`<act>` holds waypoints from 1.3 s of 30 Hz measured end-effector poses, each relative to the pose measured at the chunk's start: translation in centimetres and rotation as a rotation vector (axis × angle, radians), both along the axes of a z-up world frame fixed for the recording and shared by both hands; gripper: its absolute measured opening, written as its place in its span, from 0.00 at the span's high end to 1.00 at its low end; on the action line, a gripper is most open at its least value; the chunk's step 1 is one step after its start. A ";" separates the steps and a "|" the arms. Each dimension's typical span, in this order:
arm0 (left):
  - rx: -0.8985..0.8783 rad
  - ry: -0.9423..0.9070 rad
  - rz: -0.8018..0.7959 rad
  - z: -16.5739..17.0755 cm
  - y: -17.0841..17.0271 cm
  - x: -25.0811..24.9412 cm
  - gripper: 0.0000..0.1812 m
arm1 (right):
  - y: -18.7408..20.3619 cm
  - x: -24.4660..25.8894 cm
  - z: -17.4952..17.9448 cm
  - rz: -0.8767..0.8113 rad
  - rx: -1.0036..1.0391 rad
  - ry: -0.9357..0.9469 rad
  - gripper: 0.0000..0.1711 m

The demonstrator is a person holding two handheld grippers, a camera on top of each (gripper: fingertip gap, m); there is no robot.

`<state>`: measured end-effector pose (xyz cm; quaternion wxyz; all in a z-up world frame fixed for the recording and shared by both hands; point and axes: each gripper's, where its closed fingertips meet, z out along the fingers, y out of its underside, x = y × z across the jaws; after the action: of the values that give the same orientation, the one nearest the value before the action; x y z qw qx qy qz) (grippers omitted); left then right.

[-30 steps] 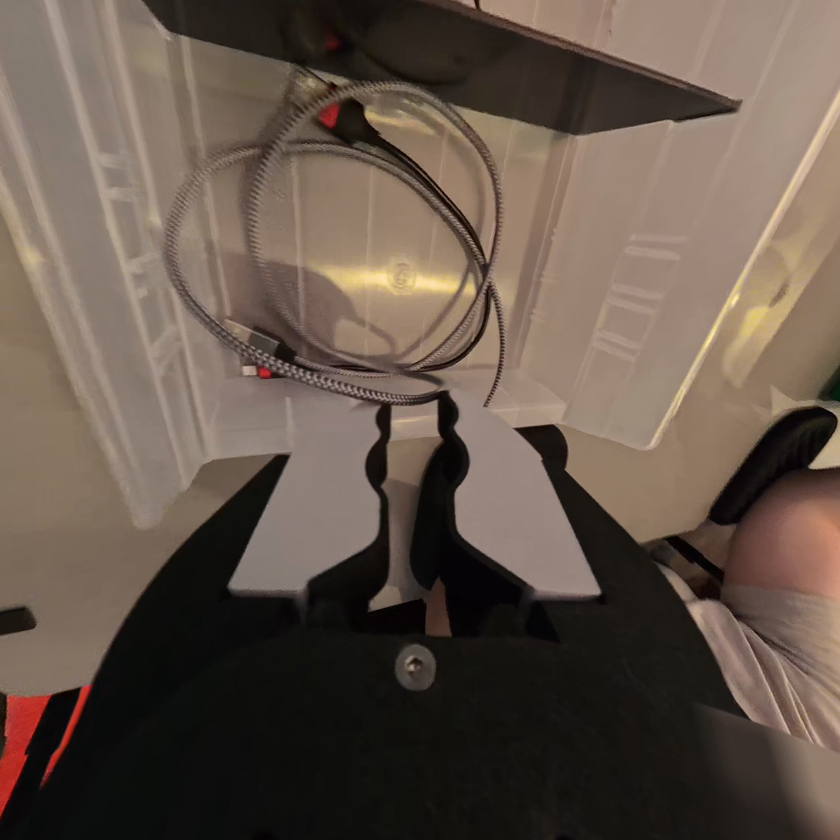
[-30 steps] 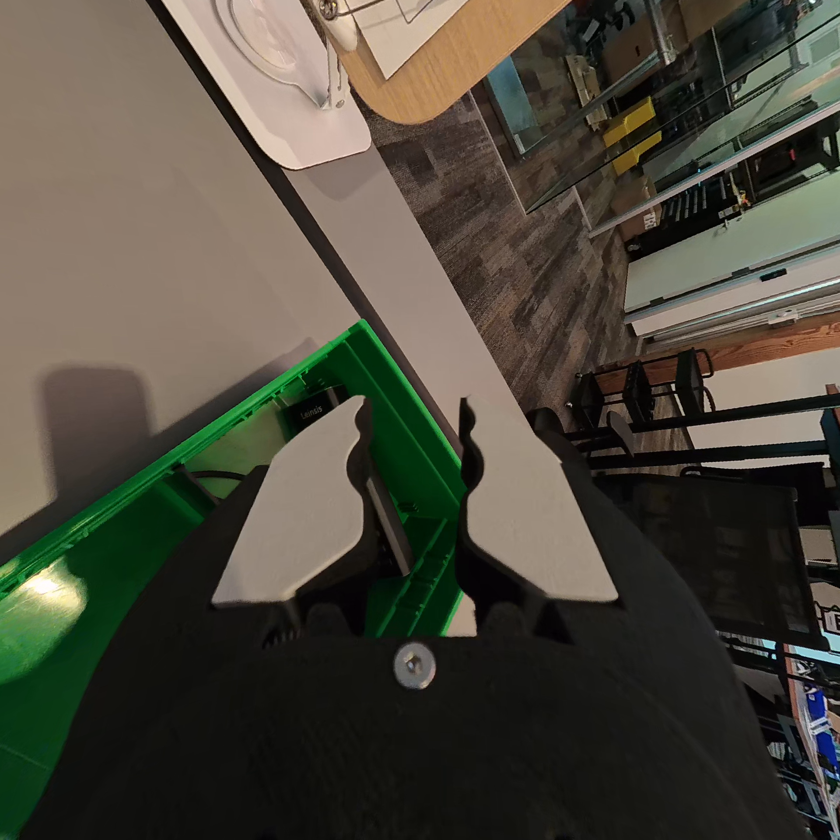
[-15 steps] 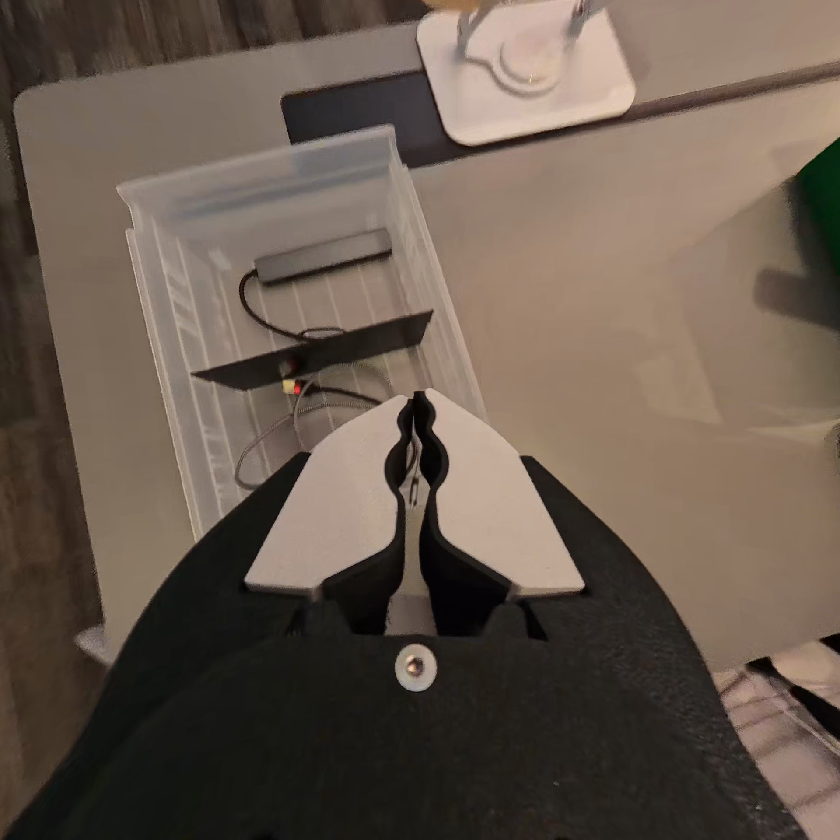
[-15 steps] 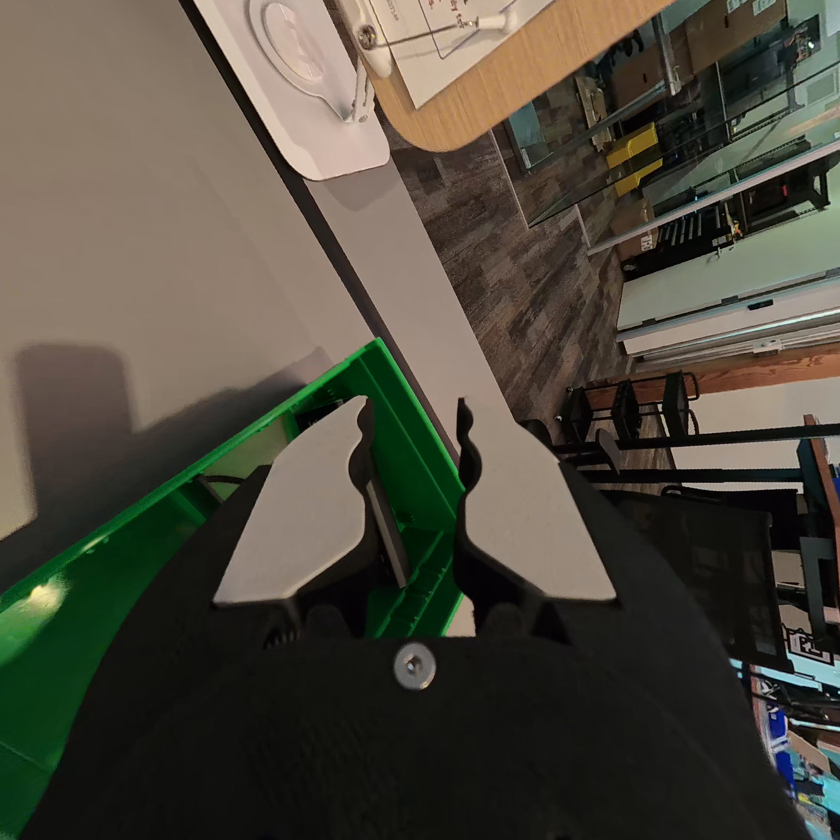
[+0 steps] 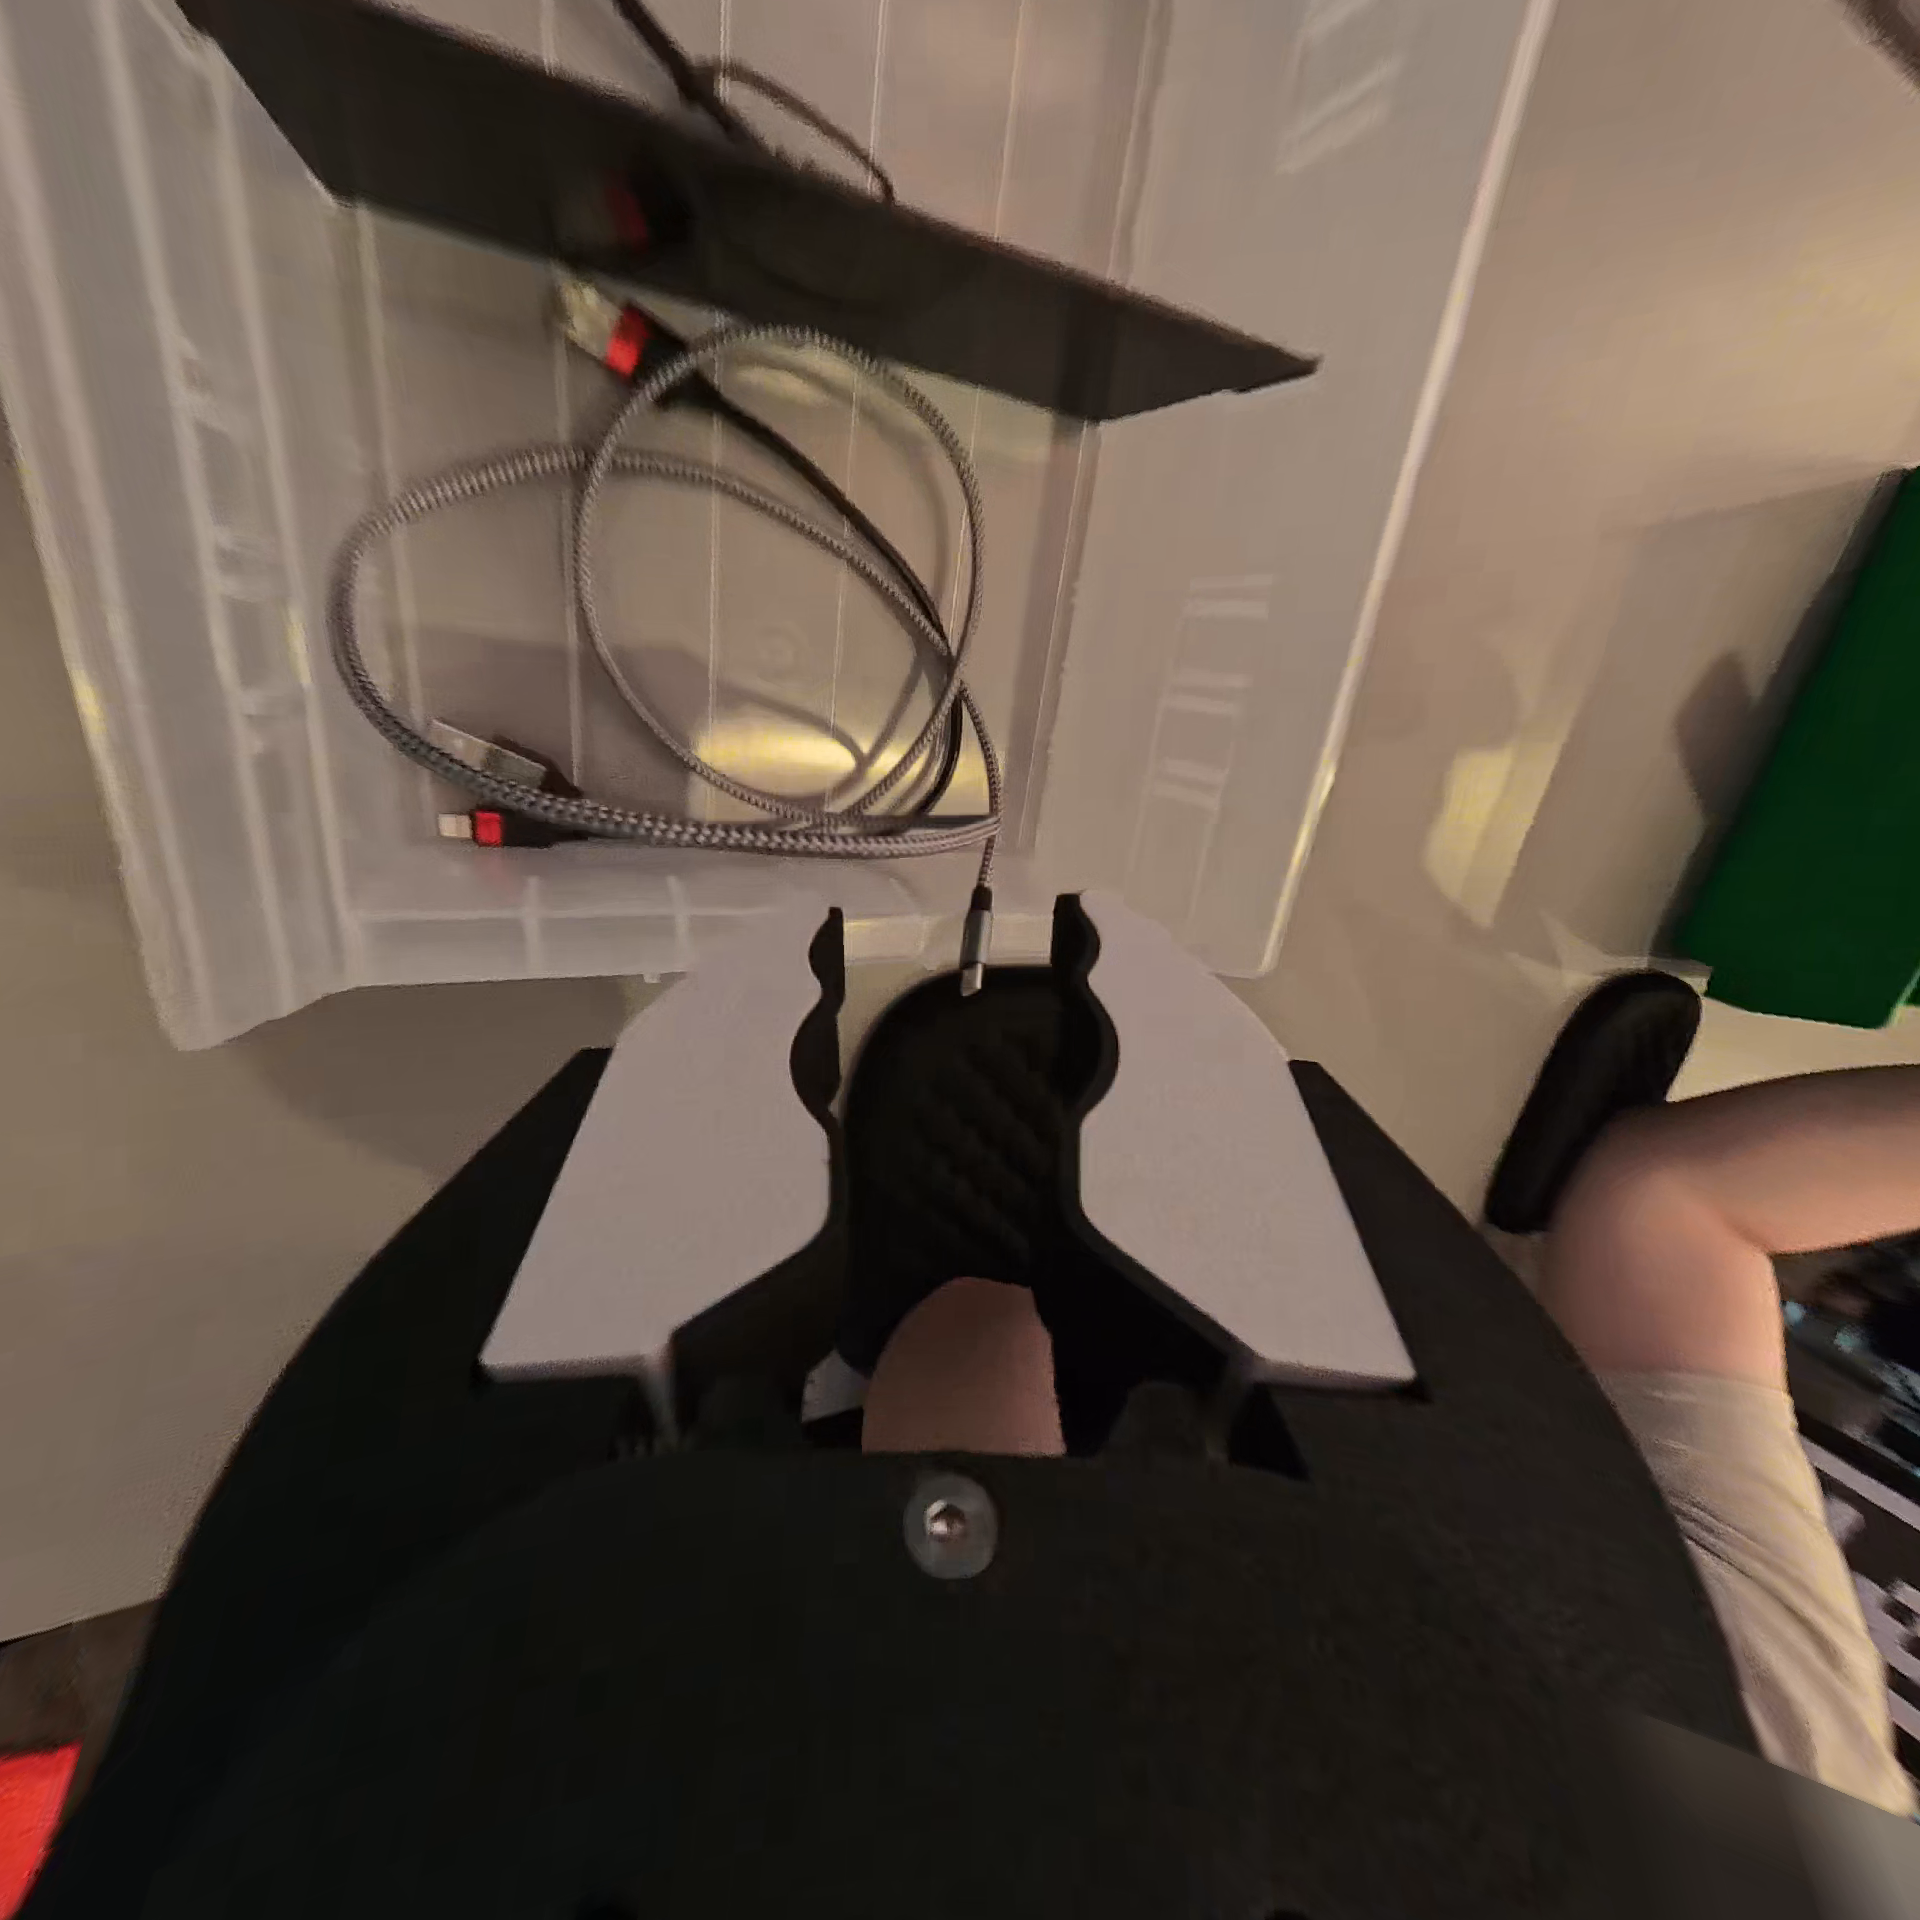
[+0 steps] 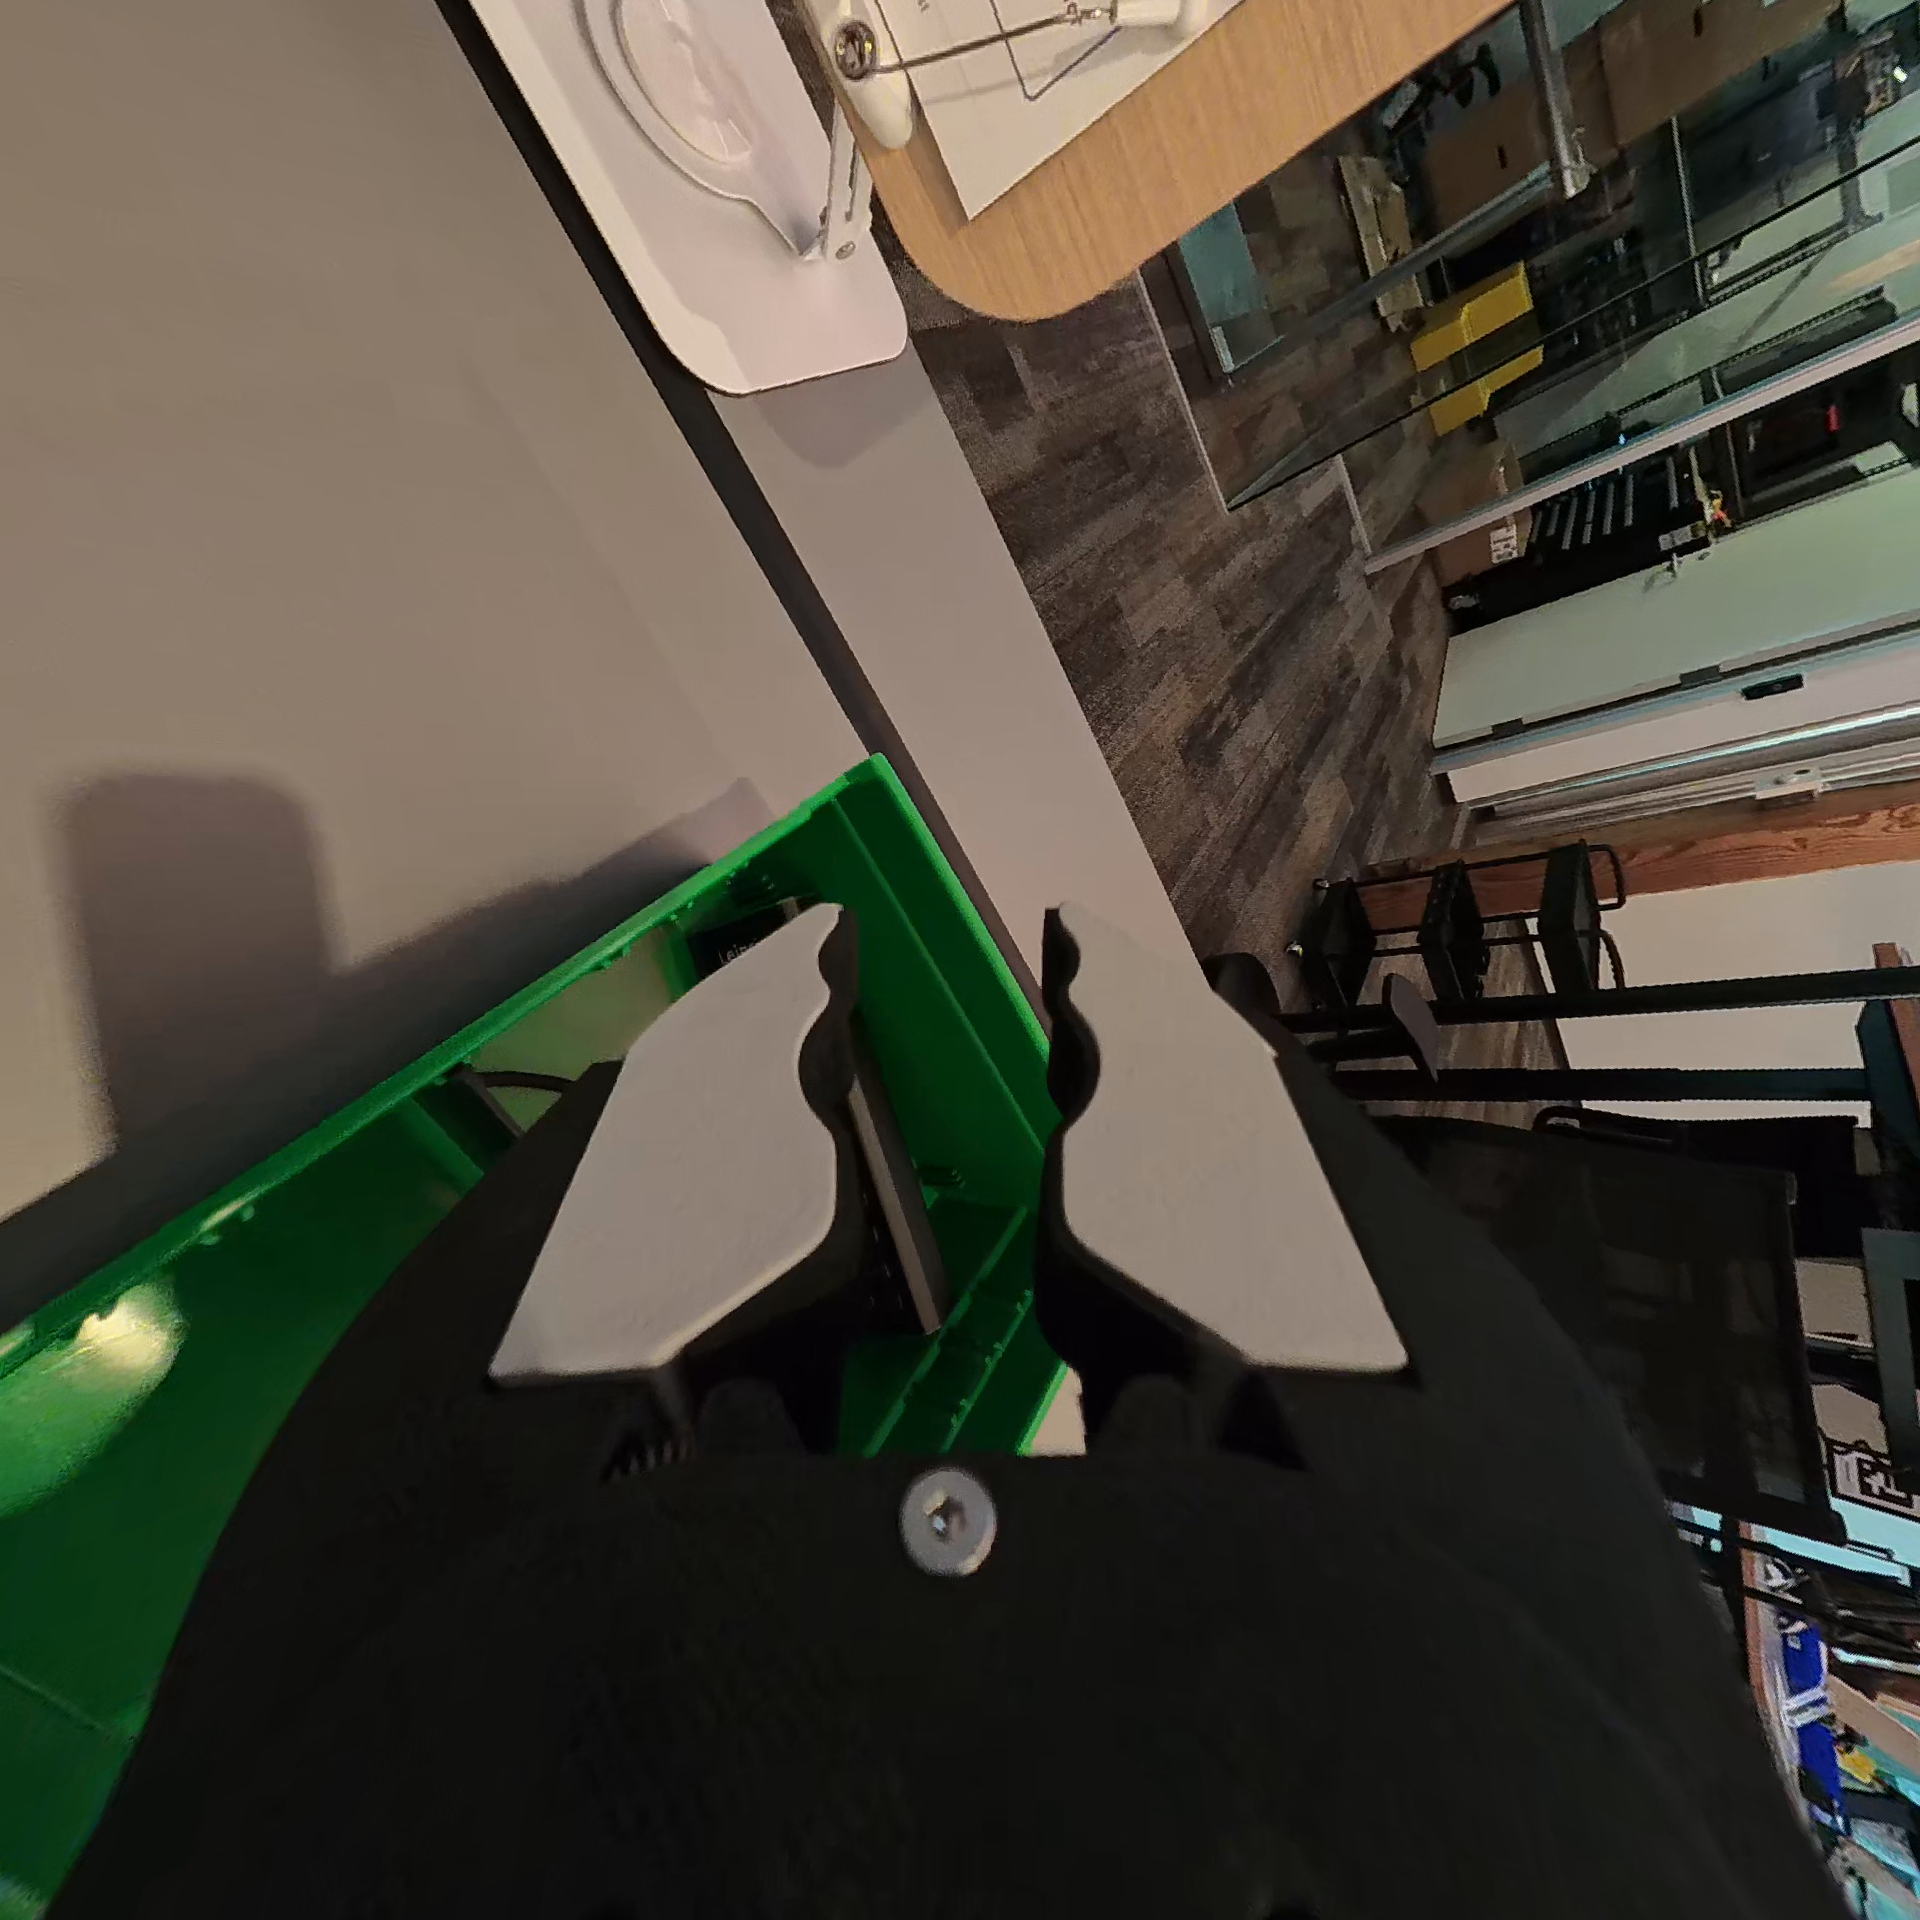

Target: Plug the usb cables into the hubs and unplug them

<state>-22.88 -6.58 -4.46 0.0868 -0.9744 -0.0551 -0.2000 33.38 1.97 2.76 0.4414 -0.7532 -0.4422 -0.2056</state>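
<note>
Here, a pale grey bench (image 5: 260, 1195) carries a clear plastic rectangular bin (image 5: 1195, 582) with a slanted black divider panel (image 5: 935, 301). Beside it, to the right, stands a bright green plastic bin (image 6: 935, 997). Coiled grey braided usb cables (image 5: 665, 821) with red-collared plugs lie in the clear bin. The left tool (image 5: 951, 930) hangs wide open, empty, one metal cable plug (image 5: 977, 940) between its tips. The right tool (image 6: 945, 925) gapes open, empty, over the green bin's corner.
</note>
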 end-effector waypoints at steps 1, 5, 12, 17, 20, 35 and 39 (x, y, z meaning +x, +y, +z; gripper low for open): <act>-0.038 -0.019 0.001 -0.6 -0.1 0.1 0.79 | 0.0 0.1 -0.1 -0.003 -0.003 0.004 0.79; -0.076 -0.037 0.011 -1.7 0.8 0.1 0.79 | -0.1 0.5 -0.4 -0.013 -0.018 0.007 0.79; -0.081 -0.027 0.067 -2.6 2.6 -0.8 0.82 | -0.3 0.5 -0.9 -0.010 -0.043 0.001 0.80; -0.001 0.008 0.103 -2.3 4.6 -2.0 0.88 | -0.4 0.6 -1.3 -0.011 -0.064 -0.004 0.81; 0.053 0.021 0.082 -1.9 5.6 -2.2 0.94 | -0.4 0.7 -1.4 -0.015 -0.072 -0.004 0.82; 0.866 0.089 -0.449 16.0 -1.3 12.7 0.98 | -0.7 -7.2 3.1 0.214 0.124 0.023 0.78; 0.900 0.077 -0.692 15.8 -3.1 18.8 0.98 | -5.2 -18.9 3.8 0.647 0.073 0.222 0.61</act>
<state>-4.08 -9.65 11.39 0.4249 -0.8091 0.3615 -0.1848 14.48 -3.22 6.61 0.5558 -0.5752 -0.6000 0.0125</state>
